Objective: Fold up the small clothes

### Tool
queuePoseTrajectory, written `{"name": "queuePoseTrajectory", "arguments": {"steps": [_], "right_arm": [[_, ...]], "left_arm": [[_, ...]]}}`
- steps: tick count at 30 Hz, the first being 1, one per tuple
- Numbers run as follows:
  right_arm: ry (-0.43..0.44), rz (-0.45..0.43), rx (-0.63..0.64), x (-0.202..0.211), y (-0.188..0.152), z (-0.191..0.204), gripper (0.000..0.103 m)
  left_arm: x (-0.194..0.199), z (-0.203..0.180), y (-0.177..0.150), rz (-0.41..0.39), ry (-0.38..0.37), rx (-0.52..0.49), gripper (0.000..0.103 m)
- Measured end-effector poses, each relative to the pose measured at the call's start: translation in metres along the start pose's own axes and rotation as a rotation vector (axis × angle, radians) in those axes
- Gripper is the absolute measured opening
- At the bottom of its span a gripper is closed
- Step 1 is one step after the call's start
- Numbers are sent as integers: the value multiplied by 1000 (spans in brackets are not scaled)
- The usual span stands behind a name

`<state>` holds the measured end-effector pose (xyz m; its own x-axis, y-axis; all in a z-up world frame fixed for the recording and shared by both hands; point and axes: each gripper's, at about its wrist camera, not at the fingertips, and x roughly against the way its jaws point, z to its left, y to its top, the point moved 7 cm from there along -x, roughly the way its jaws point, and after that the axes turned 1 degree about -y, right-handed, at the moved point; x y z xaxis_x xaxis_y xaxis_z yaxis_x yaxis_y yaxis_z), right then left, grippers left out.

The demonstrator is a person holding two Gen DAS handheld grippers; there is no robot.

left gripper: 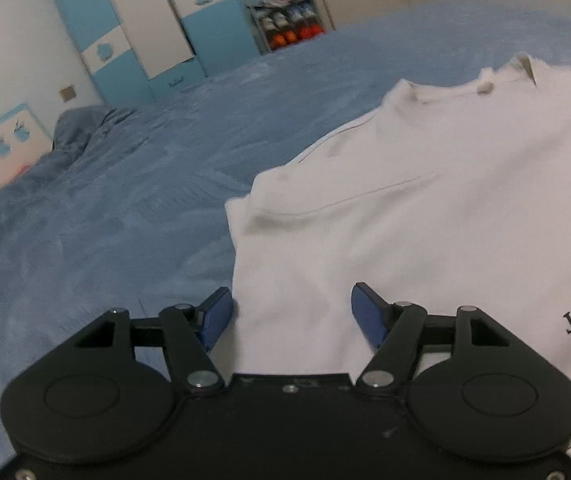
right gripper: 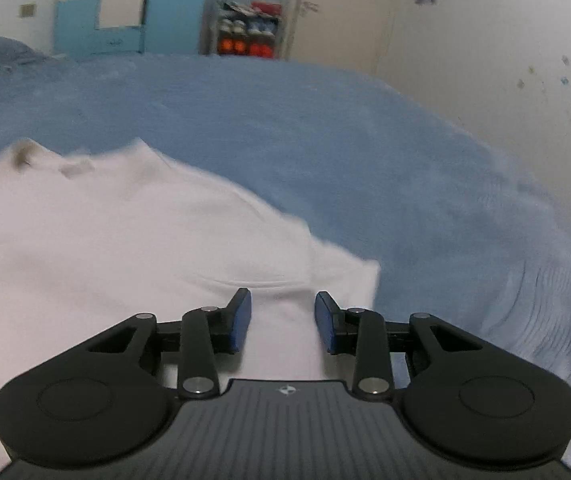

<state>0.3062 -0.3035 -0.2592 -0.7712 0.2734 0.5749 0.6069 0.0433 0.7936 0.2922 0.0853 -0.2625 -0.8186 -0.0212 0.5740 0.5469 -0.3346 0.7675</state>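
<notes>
A white T-shirt (left gripper: 425,208) with black lettering lies spread flat on the blue bed cover (left gripper: 125,208), its collar pointing away from me. My left gripper (left gripper: 291,314) is open over the shirt's left side near the sleeve, blue pads wide apart, nothing between them. In the right wrist view the same shirt (right gripper: 105,248) fills the left half. My right gripper (right gripper: 283,320) is open above the shirt's right sleeve, with white cloth showing between its fingers but not pinched.
Blue and white wardrobes (left gripper: 137,28) and a shoe rack (left gripper: 289,20) stand against the far wall. A bunched blue blanket (left gripper: 85,128) lies at the bed's far left. The cream wall (right gripper: 485,40) runs close along the bed's right edge.
</notes>
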Motion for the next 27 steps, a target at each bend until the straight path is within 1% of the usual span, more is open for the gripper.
{"name": "queuePoseTrajectory", "arguments": {"steps": [1, 3, 5, 7, 10, 12, 13, 15, 18, 19, 20, 21, 22, 24, 25, 27], "right_arm": [[31, -5, -52, -6, -6, -5, 43], [93, -10, -172, -12, -11, -18, 44], [116, -10, -201, -13, -11, -22, 44], [92, -11, -170, -11, -10, -19, 44], [34, 10, -118, 0, 0, -13, 44], [23, 26, -116, 14, 6, -12, 44], [20, 45, -115, 22, 8, -11, 44], [12, 85, -92, 39, 7, -8, 44], [40, 57, -40, 71, -3, 4, 44], [47, 56, -20, 76, -10, 7, 44], [43, 62, 1, 79, -21, 10, 44], [30, 65, 21, 77, -36, 12, 44], [23, 58, 32, 73, -50, 12, 45], [39, 27, 5, 72, -62, 8, 45], [46, 27, -9, 75, -60, 5, 44], [57, 57, -45, 81, -52, -2, 44]], "left_arm": [[0, 3, 0, 3, -11, 41, 70], [-2, 6, -2, -2, -29, 72, 71], [-2, 9, -3, -4, -43, 102, 72], [-1, 10, 0, 0, -41, 102, 72], [10, 14, 12, 24, 3, 78, 69], [26, 20, 21, 25, 23, 72, 69], [34, 21, 25, 26, 16, 74, 69], [53, 23, 30, 26, -22, 78, 69], [73, 23, 30, 26, -74, 89, 69], [74, 21, 23, 54, -88, 80, 70], [68, 17, 14, 108, -82, 59, 71], [53, 13, -4, 228, -56, 20, 71], [42, 11, -20, 302, -43, 6, 72], [38, 16, -32, 262, -76, 96, 73], [38, 19, -32, 266, -86, 117, 73], [43, 23, -28, 266, -89, 127, 72]]}}
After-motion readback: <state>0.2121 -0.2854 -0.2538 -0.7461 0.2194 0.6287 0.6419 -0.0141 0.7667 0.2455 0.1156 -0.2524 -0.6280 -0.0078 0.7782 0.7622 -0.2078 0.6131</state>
